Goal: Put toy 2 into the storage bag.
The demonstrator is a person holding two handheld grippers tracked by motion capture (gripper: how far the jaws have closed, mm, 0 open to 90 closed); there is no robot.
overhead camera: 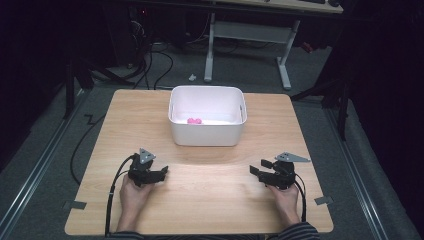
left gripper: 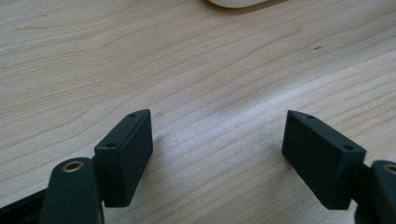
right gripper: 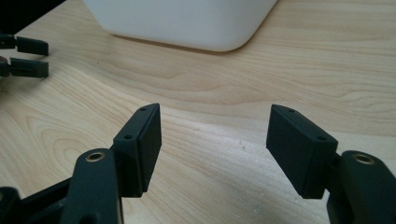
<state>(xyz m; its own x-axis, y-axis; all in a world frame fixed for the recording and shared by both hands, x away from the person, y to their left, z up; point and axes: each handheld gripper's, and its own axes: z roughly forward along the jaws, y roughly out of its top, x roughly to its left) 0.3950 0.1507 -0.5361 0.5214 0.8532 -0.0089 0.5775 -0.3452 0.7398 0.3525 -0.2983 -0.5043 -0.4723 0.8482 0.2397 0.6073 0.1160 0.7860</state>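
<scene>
A white plastic tub [overhead camera: 207, 130] stands at the middle back of the wooden table [overhead camera: 200, 200], and a small pink object [overhead camera: 194, 121] lies inside it. My left gripper [overhead camera: 163, 172] rests on the table at the front left, held by a hand, open with bare wood between its jaws [left gripper: 217, 140]. At the front right my right gripper [overhead camera: 256, 167] rests the same way, open and holding nothing [right gripper: 215, 135]. The tub's lower wall [right gripper: 187, 23] rises ahead in the right gripper view, with the left gripper's fingers [right gripper: 28, 56] at its far left edge.
Broad bare wood lies between the two grippers and in front of the tub. Cables run over the grey floor beyond the table, where a white desk frame [overhead camera: 247, 35] stands. Small grey brackets [overhead camera: 74, 204] sit at the table's front corners.
</scene>
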